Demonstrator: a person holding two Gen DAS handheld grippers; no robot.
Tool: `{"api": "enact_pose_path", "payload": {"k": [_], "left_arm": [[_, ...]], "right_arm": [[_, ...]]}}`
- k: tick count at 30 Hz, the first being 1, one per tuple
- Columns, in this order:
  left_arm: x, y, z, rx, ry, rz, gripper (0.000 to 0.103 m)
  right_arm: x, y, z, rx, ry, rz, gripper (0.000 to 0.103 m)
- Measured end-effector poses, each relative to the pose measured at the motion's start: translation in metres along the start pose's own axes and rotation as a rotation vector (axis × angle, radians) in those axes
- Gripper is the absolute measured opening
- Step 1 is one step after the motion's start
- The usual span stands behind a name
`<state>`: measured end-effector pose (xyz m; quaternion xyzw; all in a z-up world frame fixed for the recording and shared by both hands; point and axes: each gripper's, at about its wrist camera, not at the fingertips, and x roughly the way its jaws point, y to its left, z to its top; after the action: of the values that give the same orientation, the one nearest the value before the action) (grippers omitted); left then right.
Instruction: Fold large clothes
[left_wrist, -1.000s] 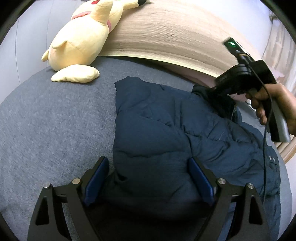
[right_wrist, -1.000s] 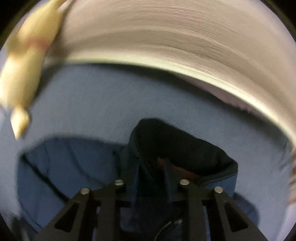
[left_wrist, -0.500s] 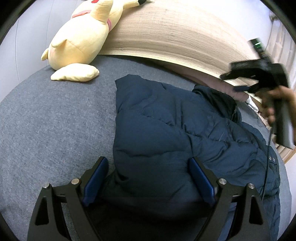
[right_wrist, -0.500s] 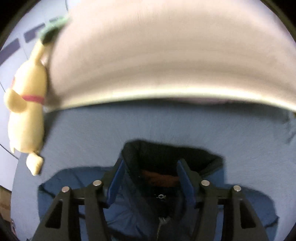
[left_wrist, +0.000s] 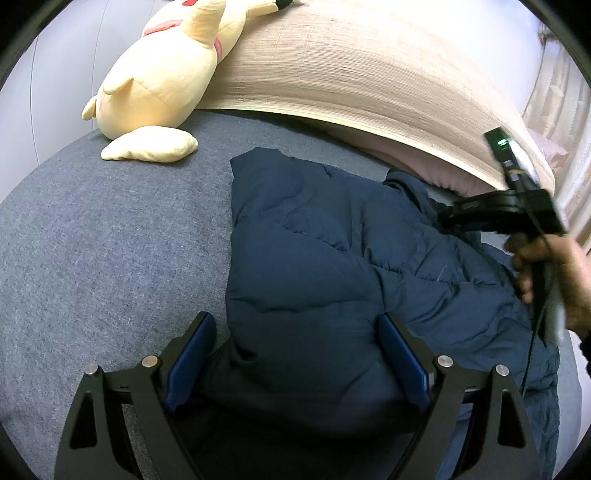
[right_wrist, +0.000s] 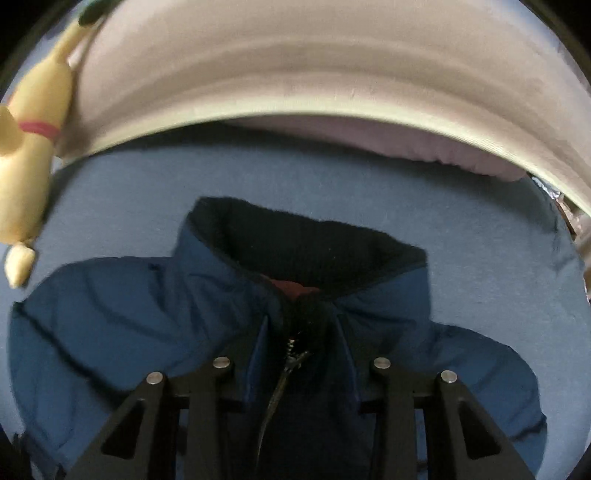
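Observation:
A dark blue puffer jacket (left_wrist: 332, 266) lies on the grey bed (left_wrist: 110, 240), one sleeve folded over its body. My left gripper (left_wrist: 295, 358) is open, its blue pads on either side of a puffy fold at the jacket's near edge. My right gripper (right_wrist: 301, 354) sits low over the jacket's collar (right_wrist: 295, 243) and zipper (right_wrist: 284, 373), its jaws partly apart with the collar front between them. The right gripper also shows in the left wrist view (left_wrist: 495, 214), held by a hand at the collar end.
A yellow plush toy (left_wrist: 166, 81) lies at the head of the bed against a beige headboard (left_wrist: 369, 74). A pink pillow (right_wrist: 388, 140) lies under the headboard. A curtain (left_wrist: 565, 110) hangs at the right.
The right gripper let go of the collar, opened, lifted, then came down over the collar and zipper, its jaws now narrower. The left gripper has not moved.

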<state>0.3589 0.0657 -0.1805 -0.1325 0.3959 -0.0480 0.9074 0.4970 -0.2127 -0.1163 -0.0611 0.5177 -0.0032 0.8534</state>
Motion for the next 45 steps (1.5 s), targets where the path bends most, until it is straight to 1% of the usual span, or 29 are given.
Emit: {"api": "enact_pose_path", "payload": {"k": [2, 3, 5, 6, 7, 9, 11, 12, 14, 15, 17, 20, 21, 22, 24, 25, 26, 29, 32, 34, 37, 39, 41, 43, 45], "left_arm": [[0.0, 0.0, 0.0, 0.0, 0.001, 0.0, 0.09], [0.0, 0.0, 0.0, 0.0, 0.001, 0.001, 0.09], [0.001, 0.0, 0.001, 0.002, 0.002, 0.003, 0.09], [0.001, -0.001, 0.001, 0.003, 0.004, 0.004, 0.09], [0.001, -0.001, 0.001, 0.003, 0.005, 0.004, 0.091], [0.002, -0.001, 0.002, 0.006, 0.007, 0.006, 0.091], [0.002, -0.002, 0.003, 0.011, 0.015, 0.013, 0.091], [0.0, -0.002, 0.004, 0.011, 0.018, 0.018, 0.091], [-0.01, -0.004, 0.006, 0.016, 0.023, 0.064, 0.091], [-0.021, -0.008, 0.007, 0.028, 0.03, 0.08, 0.091], [-0.044, -0.014, 0.007, 0.056, 0.018, 0.083, 0.091], [-0.093, -0.027, 0.0, 0.128, -0.017, 0.122, 0.091], [-0.108, -0.03, -0.005, 0.143, -0.019, 0.136, 0.091], [-0.122, -0.033, -0.011, 0.154, -0.016, 0.146, 0.091], [-0.149, -0.034, -0.024, 0.173, -0.017, 0.164, 0.091], [-0.159, -0.034, -0.029, 0.178, -0.02, 0.173, 0.091], [-0.172, -0.033, -0.036, 0.188, -0.021, 0.18, 0.091], [-0.204, -0.031, -0.06, 0.212, -0.017, 0.212, 0.091], [-0.228, -0.028, -0.082, 0.237, -0.016, 0.247, 0.091], [-0.242, -0.025, -0.096, 0.242, -0.009, 0.255, 0.091], [-0.259, -0.017, -0.117, 0.249, 0.005, 0.279, 0.091], [-0.268, -0.006, -0.133, 0.235, 0.017, 0.287, 0.091], [-0.275, 0.008, -0.147, 0.201, 0.04, 0.283, 0.091], [-0.28, 0.032, -0.164, 0.123, 0.068, 0.269, 0.091], [-0.281, 0.05, -0.177, 0.055, 0.097, 0.24, 0.091]], "right_arm": [[0.008, 0.001, 0.001, 0.021, 0.014, -0.003, 0.039], [0.003, 0.0, -0.002, 0.041, 0.011, 0.004, 0.041], [-0.016, -0.007, -0.005, 0.084, -0.012, 0.036, 0.054], [-0.026, -0.011, -0.007, 0.092, -0.022, 0.049, 0.07], [-0.043, -0.016, -0.013, 0.103, -0.044, 0.072, 0.074], [-0.093, -0.027, -0.03, 0.12, -0.12, 0.111, 0.074], [-0.139, -0.042, -0.058, 0.13, -0.158, 0.155, 0.075], [-0.155, -0.047, -0.068, 0.129, -0.171, 0.164, 0.076], [-0.205, -0.062, -0.115, 0.126, -0.207, 0.168, 0.08], [-0.217, -0.068, -0.13, 0.126, -0.214, 0.171, 0.081], [-0.251, -0.086, -0.183, 0.134, -0.225, 0.161, 0.081], [-0.285, -0.112, -0.245, 0.206, -0.239, 0.159, 0.082], [-0.288, -0.119, -0.26, 0.222, -0.237, 0.161, 0.082], [-0.298, -0.126, -0.286, 0.25, -0.24, 0.171, 0.082], [-0.308, -0.139, -0.319, 0.303, -0.251, 0.169, 0.082], [-0.309, -0.142, -0.334, 0.324, -0.251, 0.176, 0.082], [-0.315, -0.147, -0.355, 0.354, -0.252, 0.196, 0.082], [-0.328, -0.157, -0.398, 0.417, -0.264, 0.212, 0.083], [-0.336, -0.165, -0.435, 0.475, -0.265, 0.24, 0.083], [-0.338, -0.166, -0.455, 0.502, -0.262, 0.25, 0.083], [-0.341, -0.168, -0.478, 0.527, -0.265, 0.252, 0.083], [-0.344, -0.171, -0.493, 0.543, -0.266, 0.262, 0.083], [-0.343, -0.173, -0.508, 0.551, -0.246, 0.247, 0.083], [-0.337, -0.177, -0.521, 0.566, -0.215, 0.26, 0.084], [-0.327, -0.18, -0.533, 0.578, -0.175, 0.274, 0.084]]}}
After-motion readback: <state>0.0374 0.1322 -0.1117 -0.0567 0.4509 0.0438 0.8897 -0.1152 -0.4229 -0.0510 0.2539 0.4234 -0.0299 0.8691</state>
